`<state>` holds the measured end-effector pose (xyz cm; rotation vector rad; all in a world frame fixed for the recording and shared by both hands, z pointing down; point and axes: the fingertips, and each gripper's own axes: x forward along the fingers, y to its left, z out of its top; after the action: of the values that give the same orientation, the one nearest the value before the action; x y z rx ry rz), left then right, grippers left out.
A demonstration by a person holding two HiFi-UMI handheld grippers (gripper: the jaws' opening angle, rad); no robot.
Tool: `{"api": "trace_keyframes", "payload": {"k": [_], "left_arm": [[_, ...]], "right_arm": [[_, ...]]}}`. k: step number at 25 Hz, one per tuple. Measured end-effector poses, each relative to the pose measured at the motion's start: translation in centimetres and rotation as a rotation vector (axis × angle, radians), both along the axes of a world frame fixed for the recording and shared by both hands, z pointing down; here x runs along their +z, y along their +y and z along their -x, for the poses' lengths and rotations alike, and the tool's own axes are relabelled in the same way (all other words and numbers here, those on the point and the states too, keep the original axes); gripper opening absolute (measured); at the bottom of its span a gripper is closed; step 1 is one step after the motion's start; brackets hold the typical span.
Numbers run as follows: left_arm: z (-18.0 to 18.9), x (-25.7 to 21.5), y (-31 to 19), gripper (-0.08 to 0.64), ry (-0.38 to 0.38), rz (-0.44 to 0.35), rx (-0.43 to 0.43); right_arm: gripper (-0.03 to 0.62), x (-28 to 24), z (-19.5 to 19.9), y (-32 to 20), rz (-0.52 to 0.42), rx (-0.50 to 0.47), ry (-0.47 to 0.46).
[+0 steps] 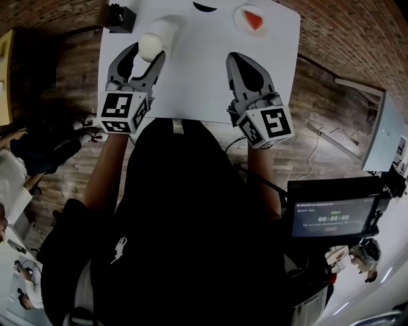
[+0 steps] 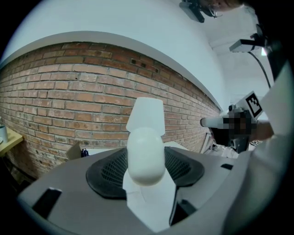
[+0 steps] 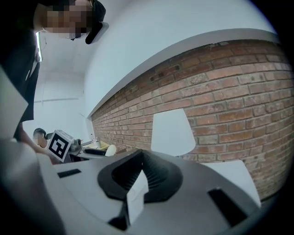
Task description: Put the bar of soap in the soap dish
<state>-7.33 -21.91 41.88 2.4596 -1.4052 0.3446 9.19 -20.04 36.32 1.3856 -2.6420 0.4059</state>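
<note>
A white oval bar of soap [image 1: 153, 43] hangs above the left part of the white table [image 1: 197, 89], with my left gripper [image 1: 148, 55] shut on it. In the left gripper view the soap [image 2: 146, 153] fills the gap between the black pads [image 2: 110, 172], both of which press on it. The round pale soap dish [image 1: 251, 17], with an orange-red centre, stands at the table's far right. My right gripper [image 1: 237, 62] hovers over the table short of the dish; its jaws are together and hold nothing. In the right gripper view [image 3: 140, 172] only a thin sliver shows between the pads.
A black box [image 1: 121, 18] sits at the table's far left corner, and a dark crescent [image 1: 204, 6] at its far edge. A brick wall and a white chair [image 3: 171, 131] lie beyond. A monitor [image 1: 331, 215] stands to my right, and people [image 1: 16, 172] are at the left.
</note>
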Motion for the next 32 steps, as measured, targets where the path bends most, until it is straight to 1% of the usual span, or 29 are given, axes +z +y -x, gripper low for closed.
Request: {"api": "trace_keyframes", "payload": {"k": [8, 15, 23, 27, 32], "left_arm": [[-0.4, 3.0, -1.4, 0.259, -0.018, 0.033, 0.009], [-0.4, 6.1, -2.9, 0.261, -0.037, 0.065, -0.022], [-0.6, 9.1, -4.5, 0.261, -0.094, 0.093, -0.045], [-0.7, 10.4, -5.0, 0.259, -0.104, 0.115, -0.063], [-0.9, 12.2, -5.4, 0.261, -0.123, 0.140, -0.071]], "right_arm": [[0.003, 1.0, -0.1, -0.2, 0.032, 0.016, 0.023], [0.003, 1.8, -0.3, -0.1, 0.050, 0.022, 0.043], [0.003, 2.5, -0.1, -0.1, 0.074, 0.026, 0.052], [0.003, 2.5, -0.1, 0.1, 0.080, 0.025, 0.054], [0.003, 2.9, -0.4, 0.2, 0.085, 0.032, 0.078]]}}
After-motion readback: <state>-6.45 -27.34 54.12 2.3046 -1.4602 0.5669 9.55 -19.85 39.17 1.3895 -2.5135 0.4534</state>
